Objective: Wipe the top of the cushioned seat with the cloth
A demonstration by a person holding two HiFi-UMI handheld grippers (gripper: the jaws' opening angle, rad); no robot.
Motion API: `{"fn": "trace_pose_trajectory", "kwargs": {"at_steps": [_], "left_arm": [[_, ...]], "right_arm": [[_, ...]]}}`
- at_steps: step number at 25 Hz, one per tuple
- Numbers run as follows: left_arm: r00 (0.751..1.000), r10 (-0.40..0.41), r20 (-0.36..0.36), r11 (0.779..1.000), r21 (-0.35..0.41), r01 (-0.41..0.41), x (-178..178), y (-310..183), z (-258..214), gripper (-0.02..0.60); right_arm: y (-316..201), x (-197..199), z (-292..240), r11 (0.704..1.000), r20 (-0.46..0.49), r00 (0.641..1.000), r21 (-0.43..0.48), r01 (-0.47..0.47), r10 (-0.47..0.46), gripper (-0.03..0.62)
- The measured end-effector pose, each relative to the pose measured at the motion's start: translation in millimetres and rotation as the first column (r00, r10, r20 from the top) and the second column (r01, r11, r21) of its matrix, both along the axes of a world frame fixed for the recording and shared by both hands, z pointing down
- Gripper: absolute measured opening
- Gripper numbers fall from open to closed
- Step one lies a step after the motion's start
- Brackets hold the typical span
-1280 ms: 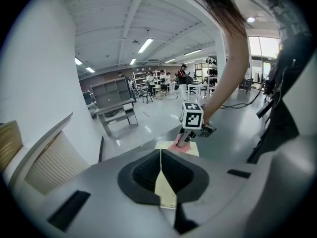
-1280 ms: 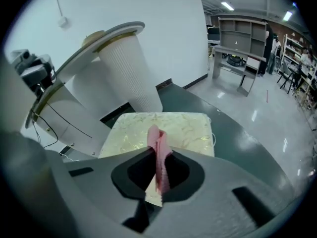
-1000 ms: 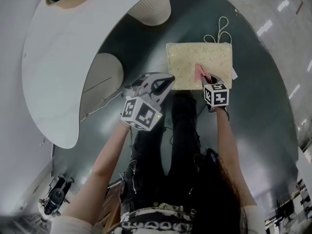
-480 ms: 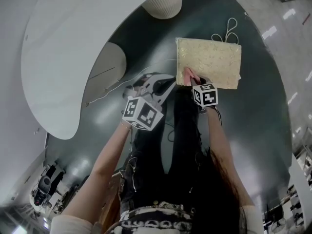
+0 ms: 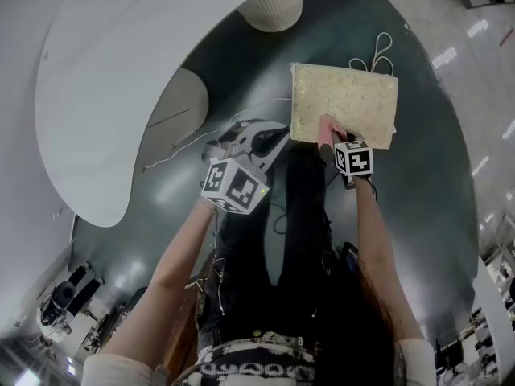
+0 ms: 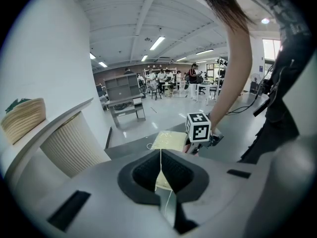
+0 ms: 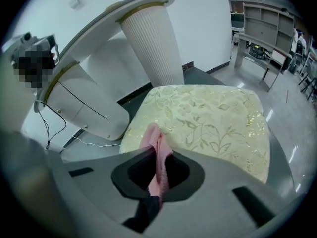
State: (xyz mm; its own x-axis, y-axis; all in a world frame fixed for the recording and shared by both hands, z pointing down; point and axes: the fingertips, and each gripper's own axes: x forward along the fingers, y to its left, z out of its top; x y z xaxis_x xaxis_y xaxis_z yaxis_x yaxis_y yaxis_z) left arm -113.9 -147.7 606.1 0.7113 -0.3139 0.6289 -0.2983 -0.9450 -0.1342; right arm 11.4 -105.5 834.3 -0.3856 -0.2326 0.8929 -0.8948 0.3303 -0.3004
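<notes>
Our right tool (image 7: 157, 171) is pinching the soft pink cloth (image 7: 154, 142) in a narrow bunched fold. The free end pokes out over the near-left part of the square cream floral-patterned cushioned seat (image 5: 348, 101), which sits on the dark grey floor (image 5: 418, 215). Our left tool (image 6: 161, 175) is pressed together on nothing & hangs well apart from the seat, to its left.

Risks, as we judge them:
- The cloth is bunched so thin that each pass would prob. cover only a stripe, leaving the far & right areas unwiped.
- Little cloth shows past the tips, so if we press low the hard tips could scrape or snag the fabric.
- Drag on that textured top may tug the cloth out of the pinch.
- Nothing braces the seat, so a firm push could slide it on the smooth floor, esp. toward the white cord loops (image 5: 376, 51) at its far side.
</notes>
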Motion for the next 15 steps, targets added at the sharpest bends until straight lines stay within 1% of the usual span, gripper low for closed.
{"fn": "trace_pose_trajectory", "kwargs": {"at_steps": [10, 15], "left_arm": [[1.000, 0.016, -0.008, 1.000, -0.023, -0.016, 34, 3, 0, 0.006], [0.999, 0.049, -0.007, 0.998, -0.032, -0.049, 57, 5, 4, 0.006]], "right_arm": [[5, 106, -3, 0.992, -0.095, 0.988, -0.007, -0.125, 0.124, 0.014], [11, 154, -2, 0.985, -0.128, 0.977, -0.008, -0.173, 0.171, 0.012]]}}
